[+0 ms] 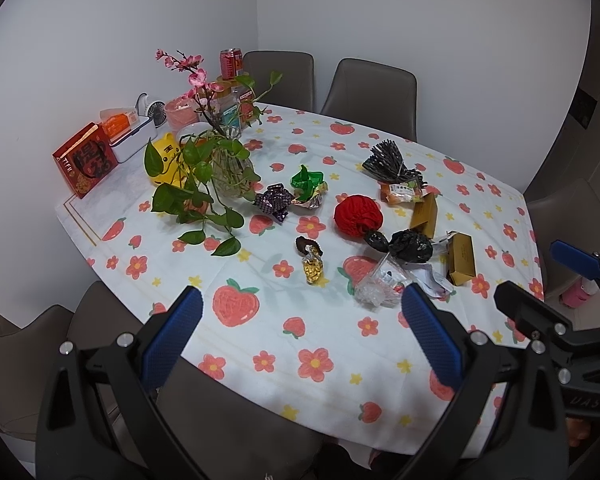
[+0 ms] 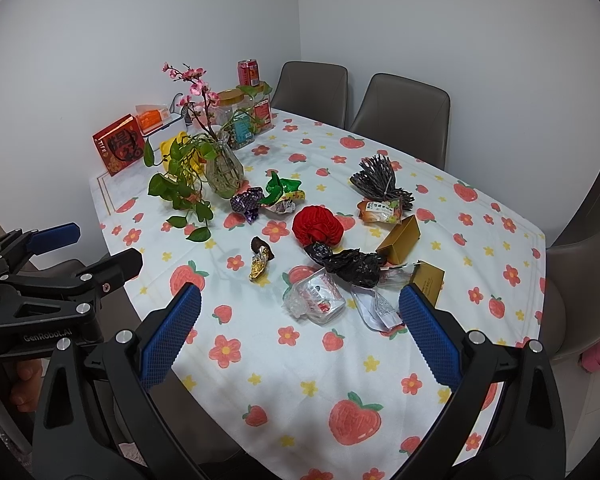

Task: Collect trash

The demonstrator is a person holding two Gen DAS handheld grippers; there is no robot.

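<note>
Trash lies scattered on the flowered tablecloth (image 1: 260, 344): a black crumpled bag (image 1: 410, 246) (image 2: 352, 266), a red ruffled ball (image 1: 358, 212) (image 2: 318, 225), a gold foil wrapper (image 1: 314, 268) (image 2: 259, 266), clear plastic packaging (image 1: 380, 284) (image 2: 320, 298), gold boxes (image 1: 462, 258) (image 2: 400, 240), a purple wrapper (image 1: 274, 200) and a green wrapper (image 1: 308, 180). My left gripper (image 1: 300, 336) is open and empty above the table's near edge. My right gripper (image 2: 300, 336) is open and empty, also short of the trash.
A glass vase with a trailing green plant (image 1: 230, 168) stands at the left, with a red box (image 1: 84, 164), a yellow toy (image 1: 168, 156), jars and a red can (image 1: 231, 63) behind. Grey chairs (image 1: 374, 96) ring the table. A black dried bundle (image 1: 386, 160) lies far right.
</note>
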